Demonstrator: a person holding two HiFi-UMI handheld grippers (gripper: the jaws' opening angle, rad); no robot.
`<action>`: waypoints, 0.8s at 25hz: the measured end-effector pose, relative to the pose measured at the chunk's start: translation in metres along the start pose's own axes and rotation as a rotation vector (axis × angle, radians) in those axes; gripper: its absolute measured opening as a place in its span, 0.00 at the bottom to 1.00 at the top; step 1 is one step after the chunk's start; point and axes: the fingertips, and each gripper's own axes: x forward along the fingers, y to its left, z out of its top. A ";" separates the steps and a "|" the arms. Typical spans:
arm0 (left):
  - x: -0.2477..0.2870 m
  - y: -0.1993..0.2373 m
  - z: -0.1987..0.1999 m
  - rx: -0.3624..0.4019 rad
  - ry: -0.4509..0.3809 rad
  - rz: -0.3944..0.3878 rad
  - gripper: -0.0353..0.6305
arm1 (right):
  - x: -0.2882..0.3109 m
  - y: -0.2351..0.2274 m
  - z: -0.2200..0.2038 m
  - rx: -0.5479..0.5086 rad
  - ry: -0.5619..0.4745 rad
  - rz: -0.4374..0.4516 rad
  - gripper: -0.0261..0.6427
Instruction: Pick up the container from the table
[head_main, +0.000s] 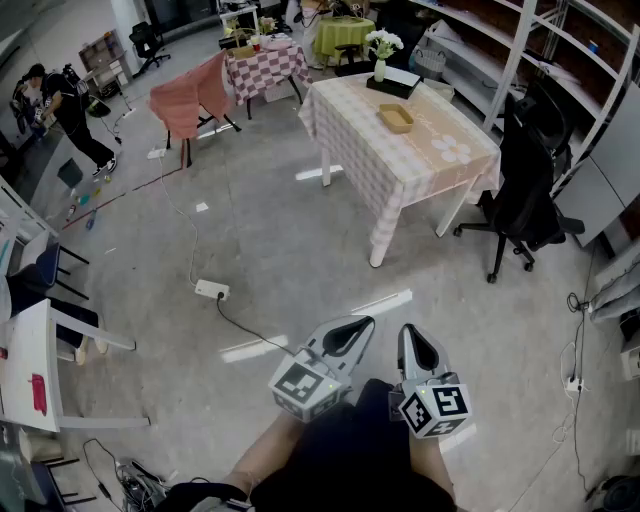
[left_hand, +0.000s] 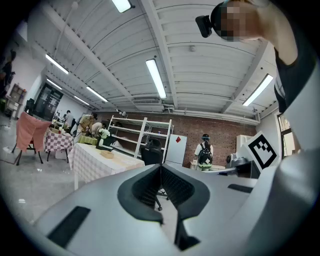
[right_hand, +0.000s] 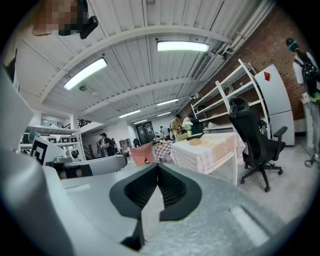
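Note:
A small tan container (head_main: 396, 118) sits on the table (head_main: 440, 175) with the pale checked cloth, far ahead across the floor. It shows small in the left gripper view as the container (left_hand: 107, 154) and in the right gripper view as the container (right_hand: 195, 141). My left gripper (head_main: 360, 324) and my right gripper (head_main: 408, 333) hang side by side close to my body, well short of the table. Both are shut with nothing between the jaws, the tips meeting in each gripper view, the left gripper (left_hand: 160, 166) and the right gripper (right_hand: 158, 166).
A black tray with a vase of white flowers (head_main: 382, 52) stands at the table's far end. A black office chair (head_main: 525, 195) is at the table's right, shelving behind it. A power strip (head_main: 212, 290) and cables lie on the floor. People stand far off.

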 end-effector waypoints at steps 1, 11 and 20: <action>-0.003 0.002 -0.001 0.000 0.003 0.006 0.07 | 0.001 0.002 -0.003 0.004 0.006 0.005 0.05; 0.008 0.022 -0.010 0.006 0.028 0.041 0.07 | 0.028 -0.010 -0.010 -0.018 0.057 0.008 0.05; 0.057 0.066 -0.006 -0.005 0.042 0.084 0.07 | 0.091 -0.047 0.009 -0.017 0.061 0.041 0.05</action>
